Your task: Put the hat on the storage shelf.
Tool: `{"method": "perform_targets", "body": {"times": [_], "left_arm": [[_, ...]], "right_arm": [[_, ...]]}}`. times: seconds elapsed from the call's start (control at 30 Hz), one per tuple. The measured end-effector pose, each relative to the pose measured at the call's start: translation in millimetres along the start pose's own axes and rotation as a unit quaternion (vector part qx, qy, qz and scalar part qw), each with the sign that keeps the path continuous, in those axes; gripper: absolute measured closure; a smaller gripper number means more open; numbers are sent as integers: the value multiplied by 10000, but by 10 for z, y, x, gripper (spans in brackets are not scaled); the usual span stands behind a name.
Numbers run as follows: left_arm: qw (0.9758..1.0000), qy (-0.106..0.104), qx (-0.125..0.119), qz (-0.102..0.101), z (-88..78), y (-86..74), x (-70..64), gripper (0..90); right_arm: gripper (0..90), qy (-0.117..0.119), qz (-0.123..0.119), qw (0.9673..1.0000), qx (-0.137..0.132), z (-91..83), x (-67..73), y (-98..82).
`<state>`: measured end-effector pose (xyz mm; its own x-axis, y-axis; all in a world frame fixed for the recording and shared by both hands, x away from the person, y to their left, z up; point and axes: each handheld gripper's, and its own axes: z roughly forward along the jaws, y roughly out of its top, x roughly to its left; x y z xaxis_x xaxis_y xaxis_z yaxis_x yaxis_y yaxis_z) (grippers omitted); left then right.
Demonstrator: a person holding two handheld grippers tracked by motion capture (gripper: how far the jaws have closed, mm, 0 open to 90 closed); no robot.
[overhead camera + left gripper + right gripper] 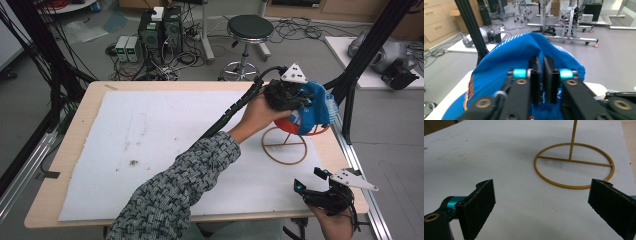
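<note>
Over the stand (285, 145), the left gripper (543, 75) is pinching the blue cap (506, 60) with jaws nearly together; released off-centre, it risks sliding off, while the right gripper (544, 202) is waiting, jaws wide apart.

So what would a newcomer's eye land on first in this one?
Probably the bright blue cap at the table's right far side, sitting on top of a gold wire stand, with the left gripper on its fabric, jaws nearly together. Next, the right gripper near the front right corner, jaws wide apart and empty above the white mat.
</note>
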<state>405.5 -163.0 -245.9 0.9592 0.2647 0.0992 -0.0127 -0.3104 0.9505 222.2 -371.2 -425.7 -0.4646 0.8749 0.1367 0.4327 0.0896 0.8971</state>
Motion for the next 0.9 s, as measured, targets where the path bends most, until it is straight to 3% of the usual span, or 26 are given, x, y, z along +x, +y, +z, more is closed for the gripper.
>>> {"method": "perform_targets", "body": {"times": [0.1, 0.27, 0.47, 0.9], "left_arm": [[9999, 38, 89, 99, 25, -24, 2, 647], [9999, 19, 62, 80, 29, -31, 4, 620], [9999, 27, -18, 143, -7, -18, 0, 519], [9999, 57, -27, 134, -35, -26, 20, 492]], "right_arm": [[64, 5, -14, 10000, -4, 3, 4, 1], [64, 0, 1, 10000, -4, -1, 2, 1], [64, 1, 4, 10000, -12, -1, 1, 2], [64, 9, -19, 10000, 5, 11, 2, 5]]}}
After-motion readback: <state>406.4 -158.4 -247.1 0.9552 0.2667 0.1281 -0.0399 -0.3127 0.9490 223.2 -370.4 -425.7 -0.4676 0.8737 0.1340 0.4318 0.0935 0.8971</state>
